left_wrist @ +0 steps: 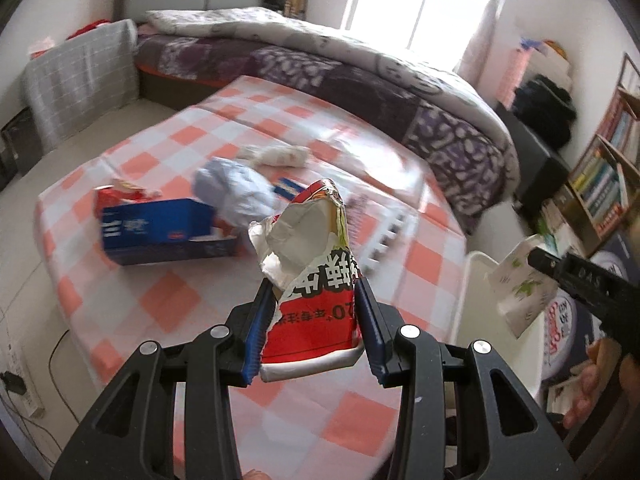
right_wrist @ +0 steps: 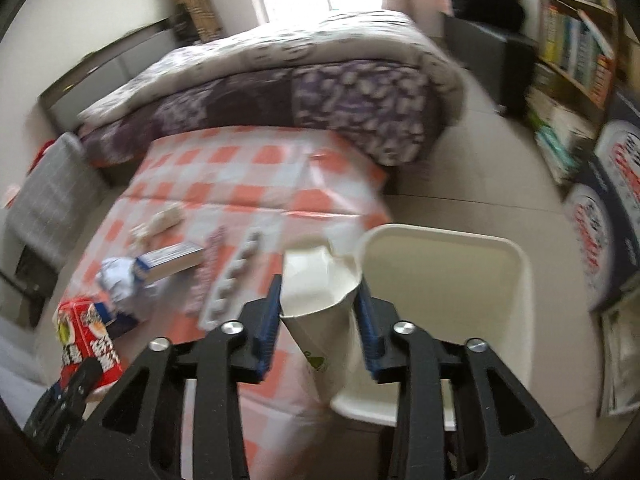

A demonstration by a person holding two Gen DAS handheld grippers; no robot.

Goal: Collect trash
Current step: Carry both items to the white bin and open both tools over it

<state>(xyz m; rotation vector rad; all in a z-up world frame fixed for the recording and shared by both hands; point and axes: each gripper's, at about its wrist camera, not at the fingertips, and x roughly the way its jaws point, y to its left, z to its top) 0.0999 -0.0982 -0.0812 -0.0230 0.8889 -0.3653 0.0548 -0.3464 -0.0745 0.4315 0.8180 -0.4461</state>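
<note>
My left gripper (left_wrist: 314,284) is shut on a torn red and white snack bag (left_wrist: 316,320), held upright above the checked tablecloth (left_wrist: 160,304). In the right wrist view that bag (right_wrist: 86,340) shows at the lower left with the left gripper (right_wrist: 80,376) under it. My right gripper (right_wrist: 320,280) has a white paper cup (right_wrist: 316,308) with green print between its blue pads; the rim touches both. It hangs at the edge of a white bin (right_wrist: 440,264). The left wrist view shows the cup (left_wrist: 516,292) and right gripper (left_wrist: 536,260) over the bin (left_wrist: 476,276).
On the table lie a blue box (left_wrist: 160,232), crumpled pale paper (left_wrist: 236,192), a white wrapper (left_wrist: 276,156) and a white slotted tray (left_wrist: 384,236). Behind it stands a bed (left_wrist: 360,80); a bookshelf (left_wrist: 604,176) is on the right and a grey-draped chair (left_wrist: 80,76) on the left.
</note>
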